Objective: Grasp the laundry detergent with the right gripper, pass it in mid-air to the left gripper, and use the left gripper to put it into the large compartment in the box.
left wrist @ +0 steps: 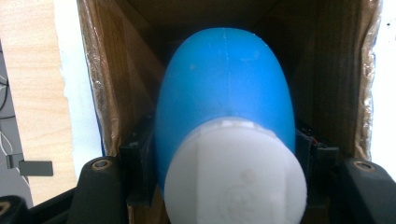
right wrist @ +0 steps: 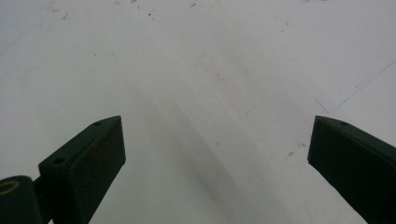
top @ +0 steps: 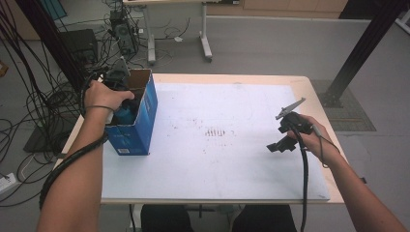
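Left tongs [left wrist: 224, 186] grip a blue bottle [left wrist: 224, 93] inside the box [top: 145, 113], cap toward the camera, long axis running into the box. Box walls crowd both sides. Right tongs [right wrist: 217, 163] hang open over the bare surface [top: 217, 145].

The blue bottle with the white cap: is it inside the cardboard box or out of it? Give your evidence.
Inside. In the left gripper view the blue bottle has the box walls on both sides, and the left gripper is shut on it.

High view above table [top: 217, 159]; gripper views close on box [left wrist: 116, 93], tabletop.
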Tool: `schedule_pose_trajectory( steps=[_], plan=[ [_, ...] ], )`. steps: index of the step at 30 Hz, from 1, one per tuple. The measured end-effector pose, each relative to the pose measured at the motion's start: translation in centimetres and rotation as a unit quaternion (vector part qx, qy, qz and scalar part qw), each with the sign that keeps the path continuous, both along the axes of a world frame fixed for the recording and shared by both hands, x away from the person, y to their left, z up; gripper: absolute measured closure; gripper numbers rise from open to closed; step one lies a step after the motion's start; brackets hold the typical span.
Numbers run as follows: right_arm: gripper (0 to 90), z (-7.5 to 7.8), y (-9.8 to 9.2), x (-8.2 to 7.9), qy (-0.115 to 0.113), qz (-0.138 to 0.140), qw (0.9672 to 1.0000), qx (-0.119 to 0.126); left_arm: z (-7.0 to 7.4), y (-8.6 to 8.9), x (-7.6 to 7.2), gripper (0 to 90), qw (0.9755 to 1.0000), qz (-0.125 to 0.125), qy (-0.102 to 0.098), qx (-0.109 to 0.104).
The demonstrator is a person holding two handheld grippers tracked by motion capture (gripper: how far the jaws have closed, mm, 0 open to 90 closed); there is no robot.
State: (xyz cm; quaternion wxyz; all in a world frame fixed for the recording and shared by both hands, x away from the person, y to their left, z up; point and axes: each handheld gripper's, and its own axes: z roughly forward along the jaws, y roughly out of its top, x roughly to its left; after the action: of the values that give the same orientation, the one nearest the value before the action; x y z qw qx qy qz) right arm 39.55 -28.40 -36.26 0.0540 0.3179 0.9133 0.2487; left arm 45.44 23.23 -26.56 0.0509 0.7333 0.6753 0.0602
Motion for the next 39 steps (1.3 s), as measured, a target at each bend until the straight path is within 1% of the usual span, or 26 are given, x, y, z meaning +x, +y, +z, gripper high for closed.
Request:
schedule_pose_trajectory(
  steps=[3, 14, 16, 28, 35, 39],
  plan=[
    [3.8, 0.0, 0.0, 0.01, 0.0, 0.0, 1.0, 0.0, -0.02, -0.03, 0.0, 37.5, 1.0, 0.003, -0.001, 0.0],
    [3.7, 0.0, 0.02, 0.1, 0.002, -0.001, 1.0, 0.0, -0.04, -0.06, 0.07, 37.5, 1.0, 0.004, -0.001, 0.0],
    [3.7, 0.03, 0.03, 0.05, 0.004, -0.004, 1.0, 0.001, -0.05, -0.02, 0.06, 37.5, 1.0, 0.006, -0.002, -0.001],
    [3.7, -0.05, 0.12, 0.13, 0.004, 0.0, 1.0, 0.0, -0.04, 0.02, 0.07, 37.6, 1.0, 0.004, 0.0, -0.001],
    [3.7, -0.07, 0.09, 0.11, 0.004, 0.0, 1.0, 0.0, -0.02, 0.12, 0.02, 37.6, 0.9999, 0.01, 0.001, -0.003],
    [3.7, -0.04, 0.11, 0.1, 0.003, 0.0, 1.0, 0.0, -0.02, 0.08, 0.08, 37.6, 1.0, 0.007, 0.002, -0.002]
  ],
)
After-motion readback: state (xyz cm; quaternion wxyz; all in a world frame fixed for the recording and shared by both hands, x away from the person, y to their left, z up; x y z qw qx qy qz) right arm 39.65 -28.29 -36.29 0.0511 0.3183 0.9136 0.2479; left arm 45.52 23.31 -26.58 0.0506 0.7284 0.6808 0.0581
